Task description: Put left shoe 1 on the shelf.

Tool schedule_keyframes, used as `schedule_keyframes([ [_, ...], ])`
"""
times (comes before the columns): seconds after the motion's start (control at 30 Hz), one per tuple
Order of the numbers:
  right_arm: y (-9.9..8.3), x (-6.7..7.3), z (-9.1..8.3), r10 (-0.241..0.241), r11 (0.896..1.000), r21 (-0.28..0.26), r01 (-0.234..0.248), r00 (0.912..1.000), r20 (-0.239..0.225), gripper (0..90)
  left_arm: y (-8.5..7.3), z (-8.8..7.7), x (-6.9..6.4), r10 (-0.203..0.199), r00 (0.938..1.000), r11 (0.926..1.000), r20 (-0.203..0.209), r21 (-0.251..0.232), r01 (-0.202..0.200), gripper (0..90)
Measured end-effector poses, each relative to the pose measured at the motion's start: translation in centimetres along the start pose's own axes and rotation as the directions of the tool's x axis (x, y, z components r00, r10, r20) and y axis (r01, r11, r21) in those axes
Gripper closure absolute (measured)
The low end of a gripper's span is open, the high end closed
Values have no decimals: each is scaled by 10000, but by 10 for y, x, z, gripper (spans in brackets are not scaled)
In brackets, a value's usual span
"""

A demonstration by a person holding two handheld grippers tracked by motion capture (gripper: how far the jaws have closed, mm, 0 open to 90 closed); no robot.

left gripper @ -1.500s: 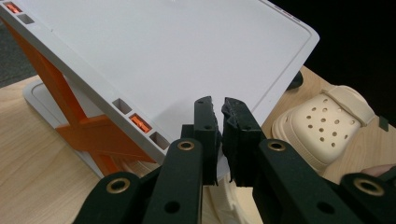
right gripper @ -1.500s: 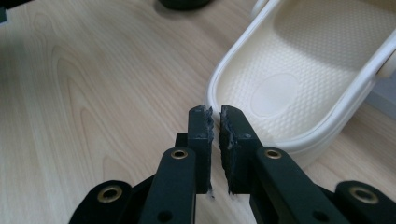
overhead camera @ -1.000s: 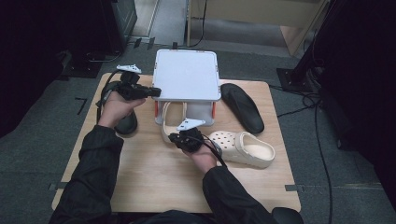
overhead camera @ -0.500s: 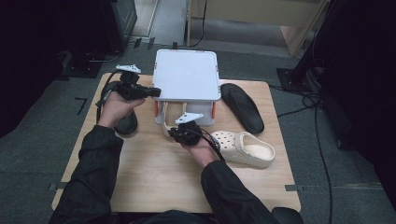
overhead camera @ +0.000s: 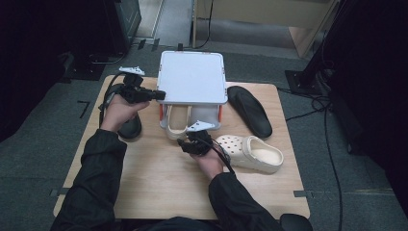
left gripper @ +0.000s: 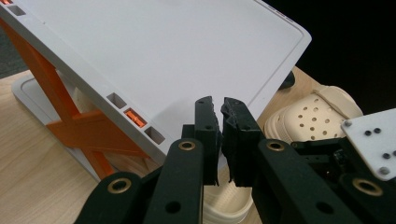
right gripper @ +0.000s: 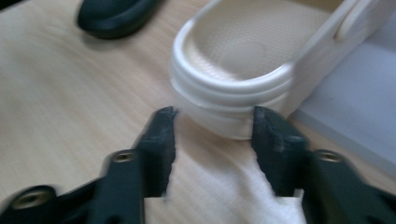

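A white two-shelf rack (overhead camera: 192,77) with orange struts stands at the back of the table. A cream clog (overhead camera: 177,124) lies toe-in on its lower shelf, heel (right gripper: 233,93) sticking out. My right gripper (overhead camera: 186,139) sits just behind that heel. Its jaws (right gripper: 212,121) have just been opening and now stand open, one either side of the heel, off it. My left gripper (overhead camera: 156,95) is shut at the top shelf's left edge. Its tips (left gripper: 219,105) are together over the white shelf (left gripper: 163,56), with nothing seen between them. The second cream clog (overhead camera: 255,153) lies right of my right hand.
One black shoe (overhead camera: 250,110) lies to the right of the rack. Another black shoe (overhead camera: 131,128) lies under my left hand. Bare wooden table (overhead camera: 159,187) stretches toward the person. Dark floor, cables and furniture surround the table.
The right hand pushed a little toward the rack, then eased back. The left hand has stayed at the shelf edge.
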State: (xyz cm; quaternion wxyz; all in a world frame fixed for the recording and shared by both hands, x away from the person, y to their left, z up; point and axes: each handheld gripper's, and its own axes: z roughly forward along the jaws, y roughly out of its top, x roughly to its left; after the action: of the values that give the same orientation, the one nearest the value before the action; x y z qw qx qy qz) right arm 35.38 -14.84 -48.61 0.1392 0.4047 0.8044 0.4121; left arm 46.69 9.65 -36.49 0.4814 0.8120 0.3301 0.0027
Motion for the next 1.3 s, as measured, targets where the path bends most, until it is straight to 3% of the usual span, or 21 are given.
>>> schedule_keyframes([
  [0.2, 7, -6, 9, 343, 9993, -112, -343, 9994, -55, 565, 0, 0, 1, -29, 10000, 10000, 53, 0, 29, 848],
  [0.33, 13, -9, 15, 388, 9992, -33, -389, 9989, -249, 561, 0, 0, 1, -49, 10000, 10000, 76, -10, 49, 848],
  [0.77, 25, -13, 29, -274, 9990, -358, 272, 9996, -42, 580, -1, 0, 2, -69, 9999, 10000, 105, -20, 69, 848],
  [0.83, 26, -17, 31, 124, 9994, -333, -131, 9997, -226, 589, -1, -1, 2, -29, 10000, 10000, 95, -22, 29, 848],
  [0.93, 25, -17, 27, 304, 9992, -227, -316, 9982, -523, 595, 0, -1, 0, 1, 10000, 10000, 46, -12, -1, 828],
  [1.07, 22, -15, 12, 330, 9993, -166, -347, 9953, -908, 592, 0, -2, -6, -62, 10000, 10000, 21, 68, 62, 737],
  [1.3, 16, -11, -19, -183, 9998, -144, 164, 9898, -1415, 571, -2, -8, -21, -146, 9999, 9999, -50, 82, 146, 641],
])
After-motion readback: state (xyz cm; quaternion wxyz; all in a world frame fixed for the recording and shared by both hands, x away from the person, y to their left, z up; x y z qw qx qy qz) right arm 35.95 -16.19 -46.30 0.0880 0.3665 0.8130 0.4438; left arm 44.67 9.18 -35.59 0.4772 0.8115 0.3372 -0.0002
